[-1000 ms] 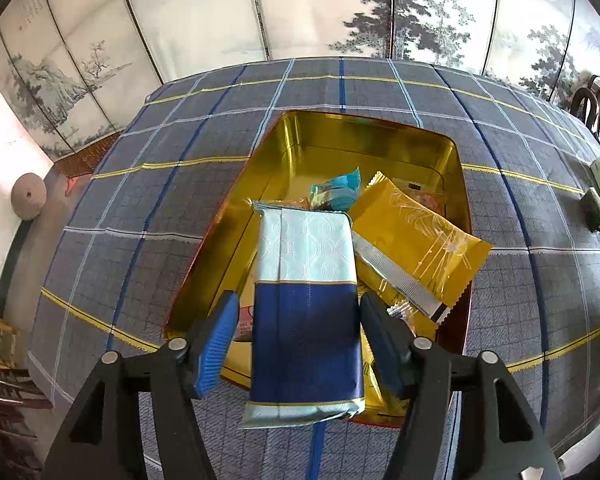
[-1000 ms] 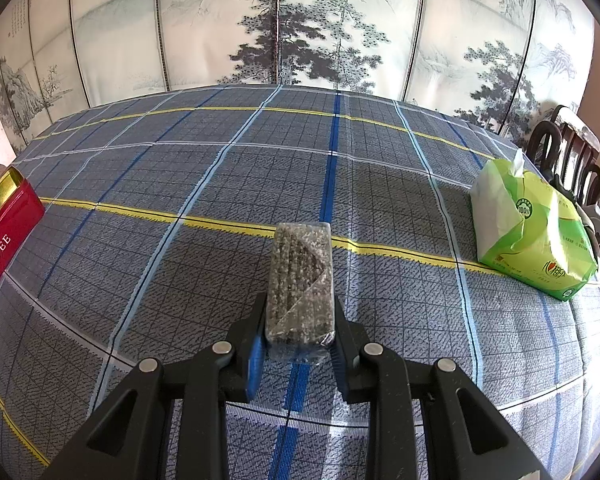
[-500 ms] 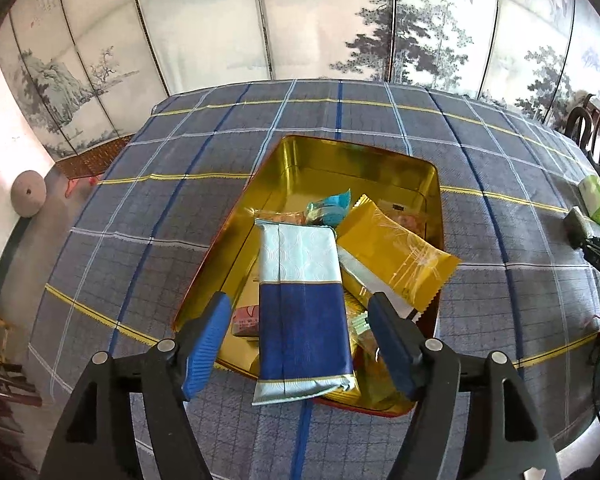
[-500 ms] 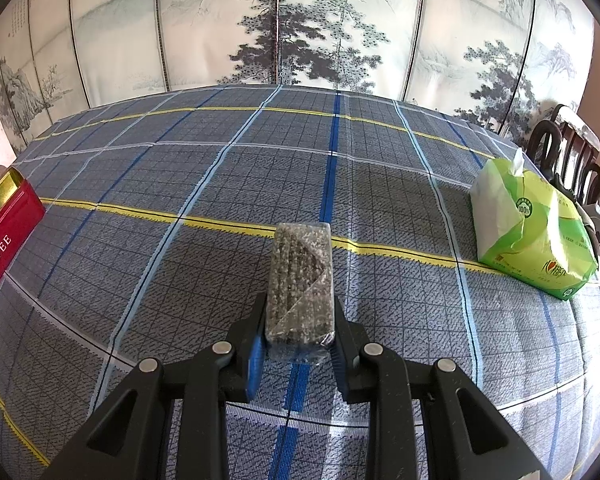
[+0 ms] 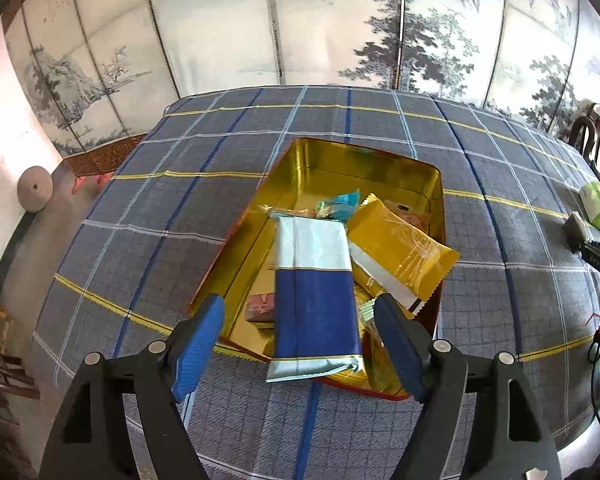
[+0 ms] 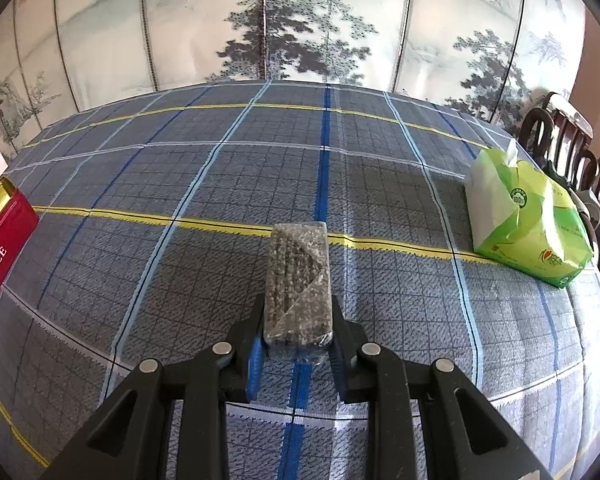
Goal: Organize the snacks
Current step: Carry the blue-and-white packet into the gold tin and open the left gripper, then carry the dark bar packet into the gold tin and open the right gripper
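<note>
Item: left gripper (image 5: pixel 300 340). Jaws stood wide and had just been opening; the blue packet (image 5: pixel 316 292) lay between them but neither pad touched it. It held nothing.

Item: blue packet. Lay lengthwise in the tin (image 5: pixel 364 160), its near end hanging out over the tin's near rim above the cloth (image 5: pixel 140 248). Risk, as judged: with so much overhang it might tip or slide out if the rim or a jaw nudged it on withdrawal.

Item: gold packet (image 5: pixel 400 248). Leaned across the tin's right rim, one corner past the wall. Likely to spill onto the cloth if the pile beneath were disturbed; smaller wrapped snacks lay under and behind it.

Item: right gripper (image 6: pixel 298 344). Closed on the dark bar (image 6: pixel 299 276), pads pressed to its near end only, most of the bar jutting forward over the cloth. Risk, as judged: a grip so far back could let the clear wrapper slip or the bar droop in transit.

Item: open room. The tin sat towards the table's left half, its far end unfilled. Cloth between tin and green pack (image 6: pixel 528 224) at the right edge was bare, leaving a free path. Chairs (image 6: pixel 580 152) crowded the right edge.
</note>
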Demonstrator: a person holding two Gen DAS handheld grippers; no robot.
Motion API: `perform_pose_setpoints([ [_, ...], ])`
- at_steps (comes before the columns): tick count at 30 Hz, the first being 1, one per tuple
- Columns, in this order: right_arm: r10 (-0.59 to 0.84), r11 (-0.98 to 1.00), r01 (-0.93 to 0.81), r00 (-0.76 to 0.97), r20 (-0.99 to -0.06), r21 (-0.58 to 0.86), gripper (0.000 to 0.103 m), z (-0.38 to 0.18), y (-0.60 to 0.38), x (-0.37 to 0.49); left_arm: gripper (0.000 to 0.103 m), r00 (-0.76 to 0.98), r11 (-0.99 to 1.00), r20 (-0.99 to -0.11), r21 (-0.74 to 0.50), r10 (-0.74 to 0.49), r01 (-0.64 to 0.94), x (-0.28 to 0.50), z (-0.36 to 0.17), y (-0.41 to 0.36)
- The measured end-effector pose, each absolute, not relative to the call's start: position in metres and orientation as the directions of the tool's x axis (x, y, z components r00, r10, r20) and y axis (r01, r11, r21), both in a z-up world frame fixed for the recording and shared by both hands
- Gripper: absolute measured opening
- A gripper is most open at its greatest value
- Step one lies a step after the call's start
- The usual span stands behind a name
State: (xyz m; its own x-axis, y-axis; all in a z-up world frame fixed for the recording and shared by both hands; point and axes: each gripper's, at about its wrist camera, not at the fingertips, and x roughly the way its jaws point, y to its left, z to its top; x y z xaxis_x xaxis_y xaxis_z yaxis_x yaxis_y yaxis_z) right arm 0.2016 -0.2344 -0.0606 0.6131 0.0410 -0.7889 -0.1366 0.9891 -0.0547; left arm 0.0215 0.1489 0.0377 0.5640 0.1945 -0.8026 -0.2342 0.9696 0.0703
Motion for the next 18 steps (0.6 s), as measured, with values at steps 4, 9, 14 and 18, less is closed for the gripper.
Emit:
perform_pose_setpoints([
  [4,0.025,0.993,-0.11,0.604,-0.797,-0.052,0.027,-0.06,-0.231,0.199,0.078,0.565,0.965,-0.8,0.063,0.201,-0.254,0.017,0.038,0.157],
  [9,0.028,0.994,-0.103,0.604,-0.796,-0.043,0.027,-0.055,-0.225,0.19,0.079,0.562,0.964,-0.803,0.052,0.196,-0.262,0.011,0.035,0.162],
  [14,0.053,0.992,-0.12,0.616,-0.786,-0.027,0.027,-0.042,-0.211,0.178,0.08,0.561,0.963,-0.804,0.049,0.196,-0.267,0.007,0.032,0.165],
  [18,0.102,0.988,-0.156,0.627,-0.772,0.005,0.027,-0.031,-0.19,0.164,0.08,0.568,0.96,-0.798,0.047,0.203,-0.278,0.003,0.033,0.167],
])
